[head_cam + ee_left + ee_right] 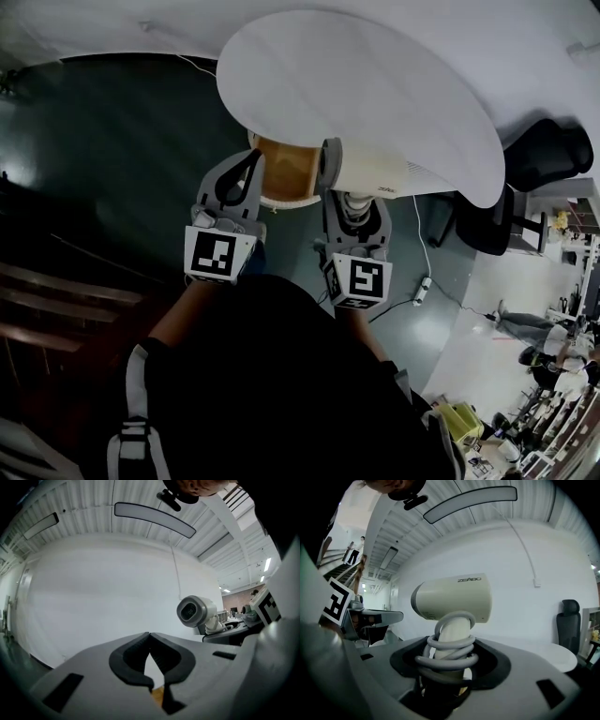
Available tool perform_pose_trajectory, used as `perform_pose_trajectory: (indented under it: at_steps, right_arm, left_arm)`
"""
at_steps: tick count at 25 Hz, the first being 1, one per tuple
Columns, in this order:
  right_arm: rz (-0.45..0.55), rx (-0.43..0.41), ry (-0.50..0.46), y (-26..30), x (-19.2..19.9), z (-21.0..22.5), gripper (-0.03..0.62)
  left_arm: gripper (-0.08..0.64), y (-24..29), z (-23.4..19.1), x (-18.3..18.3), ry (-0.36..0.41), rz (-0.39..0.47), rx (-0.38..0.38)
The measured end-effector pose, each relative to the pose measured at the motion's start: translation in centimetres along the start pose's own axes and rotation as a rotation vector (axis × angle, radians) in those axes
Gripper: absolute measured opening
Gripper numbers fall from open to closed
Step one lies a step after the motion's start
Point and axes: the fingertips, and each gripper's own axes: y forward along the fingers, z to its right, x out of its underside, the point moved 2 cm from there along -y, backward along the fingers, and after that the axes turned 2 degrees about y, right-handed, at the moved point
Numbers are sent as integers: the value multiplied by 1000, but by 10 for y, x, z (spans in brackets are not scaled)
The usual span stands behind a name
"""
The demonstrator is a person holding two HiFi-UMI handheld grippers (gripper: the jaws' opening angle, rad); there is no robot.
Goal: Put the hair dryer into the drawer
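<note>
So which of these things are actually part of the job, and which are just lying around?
Job: hair dryer, cord-wrapped handle clamped in the right gripper; left gripper, shut, empty; brown wooden compartment under the white table, possibly the drawer.
Lying about: black chair; power strip.

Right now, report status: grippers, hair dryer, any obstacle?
Left gripper shut, empty. Right gripper shut on hair dryer handle. Drawer ahead, below table edge; nothing seen in the way.
</note>
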Motion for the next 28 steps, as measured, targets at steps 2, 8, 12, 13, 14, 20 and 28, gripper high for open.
perform_pose_trajectory:
  at_steps: [2, 8, 12, 13, 14, 20, 28]
  right_arm:
    - [12, -1, -7, 11, 0, 0, 275]
    - [-4, 5, -12, 30, 6, 0, 275]
    - [-42, 10, 10, 40, 20, 5, 275]
    - [-54, 8, 19, 42, 25, 6, 275]
    - [-66, 4, 25, 44, 29, 6, 275]
    - [-147, -30, 38, 64, 64, 4, 275]
    - [-262, -102, 51, 79, 121, -1, 275]
  left_arm:
    - [8, 10, -7, 6, -2, -7, 2]
    - [8, 33, -18, 14, 5, -14, 40]
    - [8, 46, -14, 26, -9, -48, 72]
    - [8, 49, -13, 29, -10, -55, 77]
    - [8, 50, -13, 31, -12, -63, 80]
    - [8, 55, -15, 57, -38, -125, 81]
    - [8, 49, -8, 101, -93, -213, 53]
